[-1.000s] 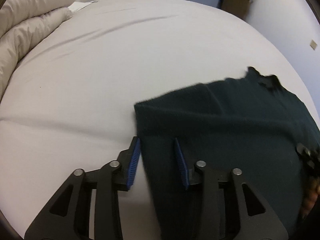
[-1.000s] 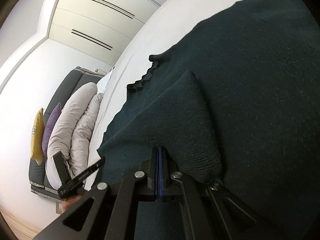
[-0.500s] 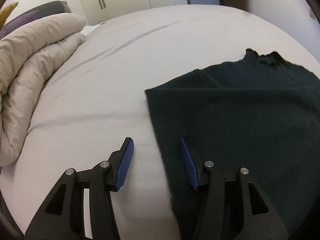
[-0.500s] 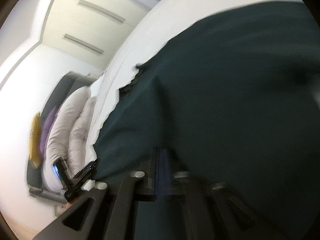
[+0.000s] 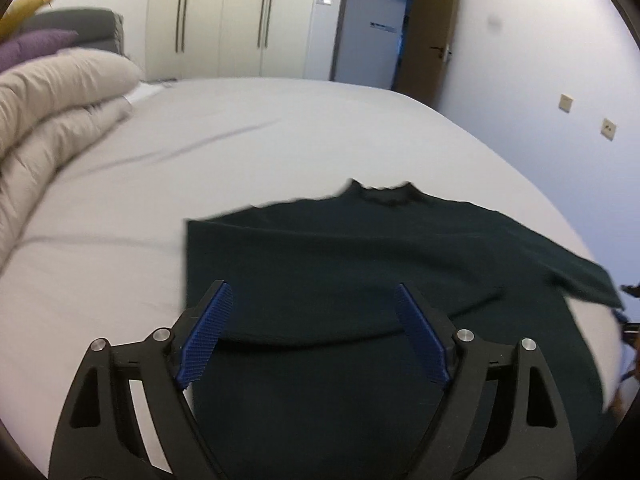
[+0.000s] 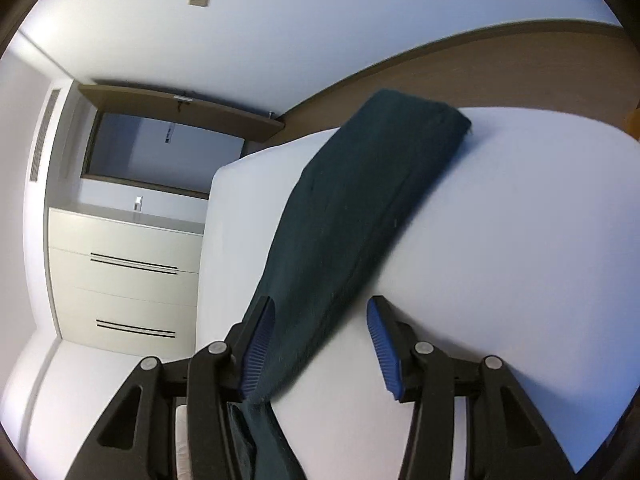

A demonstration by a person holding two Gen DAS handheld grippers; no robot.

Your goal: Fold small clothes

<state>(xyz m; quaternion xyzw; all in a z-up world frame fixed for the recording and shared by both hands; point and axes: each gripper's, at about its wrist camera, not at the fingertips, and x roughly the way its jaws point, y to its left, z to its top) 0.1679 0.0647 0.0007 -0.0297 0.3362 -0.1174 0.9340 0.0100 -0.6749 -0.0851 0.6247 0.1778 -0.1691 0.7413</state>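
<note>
The white bed (image 5: 280, 152) fills both views, with a rolled beige duvet (image 5: 48, 108) at its left end and cream wardrobe doors (image 5: 224, 16) and an open doorway (image 5: 372, 28) behind. On the sheet lies the dark green knit sweater (image 5: 340, 280), collar toward the far side. Its left sleeve is now folded in across the body, so the left edge runs straight. The right sleeve (image 6: 360, 208) still stretches out flat toward the bed's edge, as the right wrist view shows along its length.

A second ago both tools were on the cloth: the right one pinched shut on a fold, the left one straddling the left edge. Both have since let go and pulled back, so the whole garment now shows in the left wrist view.

The left gripper (image 5: 312, 312) hangs above the sweater's lower body, jaws wide and opening, with nothing between them; the cloth seen between its blue pads lies on the bed below. The right gripper (image 6: 320, 320) is roughly half open and also opening. The sleeve passes between its jaws and lies close against the left pad (image 6: 260, 344), but the pads do not press on it.

I judge the first sleeve fold finished, and the right hand now placed to take the other sleeve and bring it in.
</note>
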